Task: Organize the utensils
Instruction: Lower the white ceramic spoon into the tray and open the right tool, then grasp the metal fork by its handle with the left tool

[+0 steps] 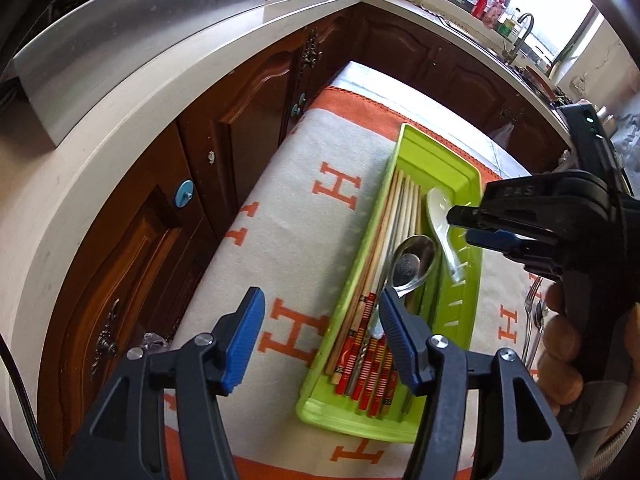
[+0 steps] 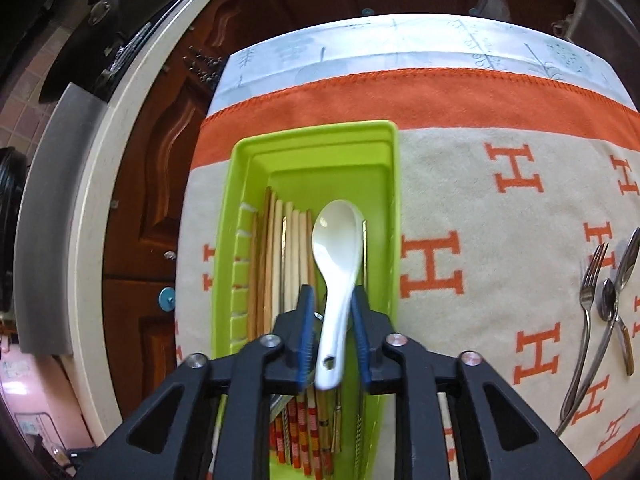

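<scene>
Your right gripper [image 2: 332, 332] is released; the white spoon [image 2: 334, 264] lies loose between its fingers, over the green tray [image 2: 394, 208].

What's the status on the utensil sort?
Left gripper open, empty. Right gripper open around white spoon over green tray. Fork and spoons on cloth. Nothing blocking.

A lime-green tray [image 2: 394, 200] is sitting on a cream blanket [image 2: 500, 264] that is showing orange H letters and an orange border. A white spoon [image 2: 334, 248] is lying in the tray beside pale wooden chopsticks [image 1: 396, 220] whose ends are showing red, orange and white bands. Silver cutlery [image 2: 600, 312] is glinting near the blanket's right edge.
</scene>
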Tool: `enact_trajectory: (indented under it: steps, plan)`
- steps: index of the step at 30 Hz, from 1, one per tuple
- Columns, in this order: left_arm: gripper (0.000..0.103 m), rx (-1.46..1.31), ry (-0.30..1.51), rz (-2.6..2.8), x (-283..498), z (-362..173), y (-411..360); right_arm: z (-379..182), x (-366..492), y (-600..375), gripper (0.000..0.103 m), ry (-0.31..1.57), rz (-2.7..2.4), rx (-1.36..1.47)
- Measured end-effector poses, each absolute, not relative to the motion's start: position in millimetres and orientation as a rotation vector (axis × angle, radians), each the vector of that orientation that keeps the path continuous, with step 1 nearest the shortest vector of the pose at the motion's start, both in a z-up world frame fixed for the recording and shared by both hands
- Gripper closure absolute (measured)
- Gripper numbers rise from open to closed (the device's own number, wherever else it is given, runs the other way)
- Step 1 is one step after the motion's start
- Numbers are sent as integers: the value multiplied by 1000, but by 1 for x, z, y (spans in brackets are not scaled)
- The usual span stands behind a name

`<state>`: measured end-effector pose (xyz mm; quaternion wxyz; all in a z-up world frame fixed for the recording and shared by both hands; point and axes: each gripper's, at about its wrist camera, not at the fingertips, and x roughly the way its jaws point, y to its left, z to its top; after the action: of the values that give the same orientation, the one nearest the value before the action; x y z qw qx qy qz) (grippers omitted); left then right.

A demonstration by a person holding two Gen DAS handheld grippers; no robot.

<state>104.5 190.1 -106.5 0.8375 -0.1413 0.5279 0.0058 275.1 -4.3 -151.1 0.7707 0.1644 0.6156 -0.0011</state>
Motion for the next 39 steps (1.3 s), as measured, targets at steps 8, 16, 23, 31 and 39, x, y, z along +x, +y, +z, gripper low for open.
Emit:
enact_trajectory:
  steps: [8, 16, 23, 31, 39]
  plan:
    - [45, -332, 1132, 31, 94, -113, 201, -130, 238, -7, 66, 1309, 96, 362]
    - [45, -320, 1130, -2, 86, -110, 187, -111, 188, -35, 66, 1260, 152, 353]
    - [45, -270, 1126, -52, 81, -102, 159, -96, 148, -76, 66, 1194, 119, 320]
    - [45, -196, 1129, -113, 76, -95, 118, -100, 113, -141, 66, 1165, 22, 396]
    - [45, -120, 1129, -160, 74, -89, 77, -105, 92, -193, 66, 1126, -76, 351]
